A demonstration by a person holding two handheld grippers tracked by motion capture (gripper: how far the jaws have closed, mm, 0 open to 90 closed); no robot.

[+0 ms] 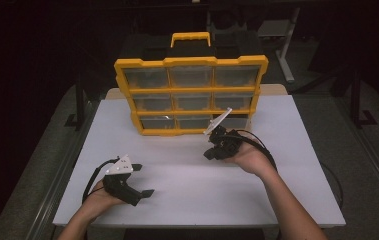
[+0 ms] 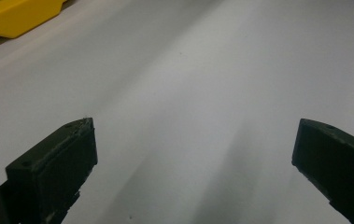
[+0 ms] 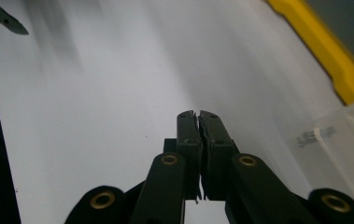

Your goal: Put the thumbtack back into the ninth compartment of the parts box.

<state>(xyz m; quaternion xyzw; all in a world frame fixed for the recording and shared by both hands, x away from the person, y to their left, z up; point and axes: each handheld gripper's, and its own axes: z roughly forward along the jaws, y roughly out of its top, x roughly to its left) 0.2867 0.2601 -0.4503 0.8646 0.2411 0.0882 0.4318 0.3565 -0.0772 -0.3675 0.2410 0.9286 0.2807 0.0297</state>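
A yellow organiser case [image 1: 191, 93] with several clear drawers stands upright at the back middle of the white table [image 1: 177, 200]. My right gripper [image 1: 208, 155] hovers just in front of the case's lower right corner, held in a hand. Its jaws are shut with nothing between them [image 3: 198, 115]. The case's yellow edge [image 3: 326, 51] and a clear plastic drawer [image 3: 340, 135] lie to the right in the right gripper view. My left gripper [image 1: 143, 180] rests low over the table's front left. It is open over bare table [image 2: 193, 135], with the case's yellow corner [image 2: 11, 21] far off.
The table's front edge [image 1: 197, 223] runs just behind both hands. Dark floor and metal stand legs [image 1: 287, 50] surround the table. A jaw of the other gripper [image 3: 4, 19] shows at the top left of the right gripper view.
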